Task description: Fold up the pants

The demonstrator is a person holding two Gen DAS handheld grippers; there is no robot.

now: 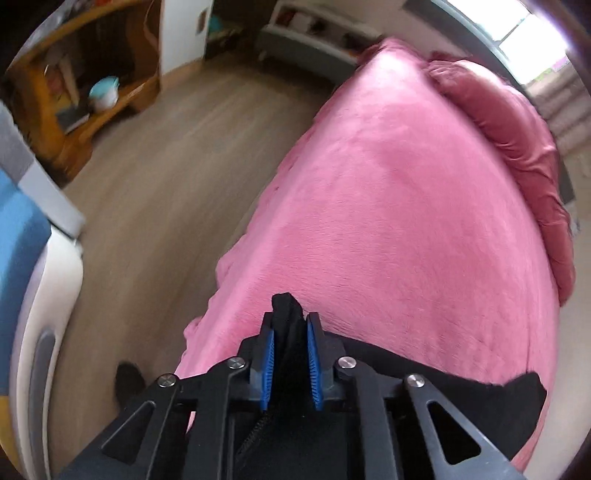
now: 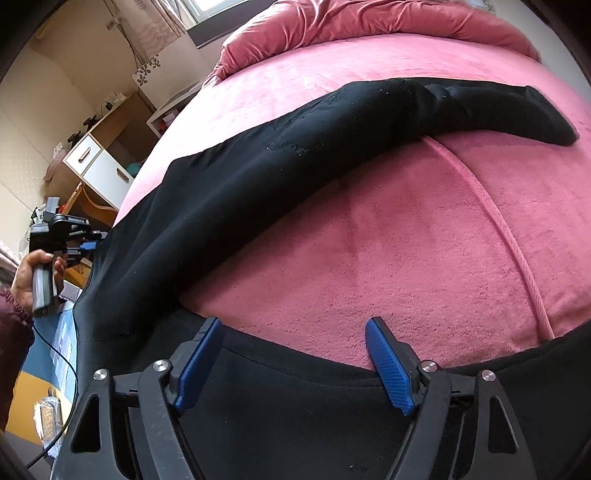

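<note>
Black pants [image 2: 258, 177] lie across a pink bed [image 2: 406, 240], one leg stretched out diagonally toward the far right, ending near the red duvet [image 2: 369, 18] bunched at the head of the bed. The waist end hangs at the near edge, under both grippers.

Left gripper [image 1: 290, 354]: jaws narrow, clamped on a bunch of black pants fabric that pokes up between the blue pads [image 1: 269, 365]. A zipper shows just below the pads. More black cloth trails off to the right along the bed edge. In the right wrist view the same gripper [image 2: 86, 246] sits at the far left, held in the person's hand [image 2: 27, 275], at the pants' left edge.

Right gripper [image 2: 293, 360]: jaws wide apart, nothing between the pads [image 2: 391, 373]. It hovers over the near pants edge, black fabric below it and pink blanket just past the tips. Cannot tell if the tips touch the cloth.

Left view also shows wood floor [image 1: 166, 166] beside the bed and a wooden shelf [image 1: 74, 92] at far left, blurred. Right view shows a white-drawer cabinet [image 2: 99, 162] by the wall, left of the bed.
</note>
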